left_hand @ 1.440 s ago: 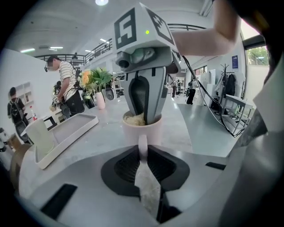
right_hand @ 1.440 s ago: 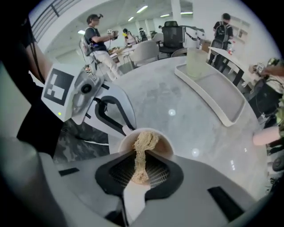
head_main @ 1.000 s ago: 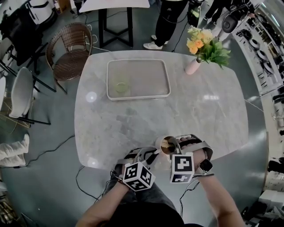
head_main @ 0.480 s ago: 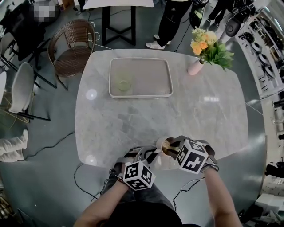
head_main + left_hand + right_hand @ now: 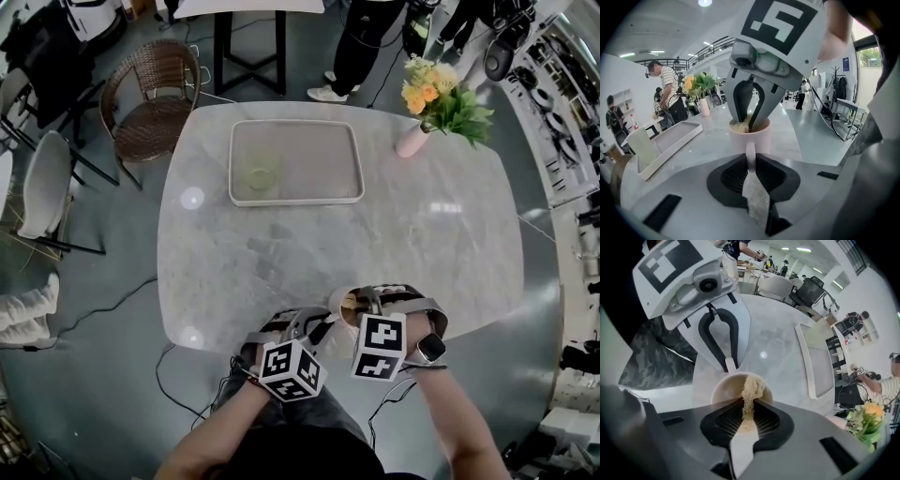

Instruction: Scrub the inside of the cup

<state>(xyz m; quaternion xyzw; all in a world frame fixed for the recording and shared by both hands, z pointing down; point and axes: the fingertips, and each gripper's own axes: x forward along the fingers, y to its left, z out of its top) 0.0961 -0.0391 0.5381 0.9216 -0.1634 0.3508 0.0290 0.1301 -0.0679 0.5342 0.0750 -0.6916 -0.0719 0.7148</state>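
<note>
At the edge of the marble tabletop [image 5: 375, 234], just ahead of both tools, a pale pink cup [image 5: 750, 136] is being steadied, its handle [image 5: 750, 152] being pinched between the narrowed jaws of the left tool [image 5: 323, 326]. A beige scrubbing pad [image 5: 752, 387] is being gripped by the right tool [image 5: 743, 414] and pressed inside the cup.

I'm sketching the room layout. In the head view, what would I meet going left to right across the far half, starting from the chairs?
white chair → wicker chair → tray → vase of flowers
</note>
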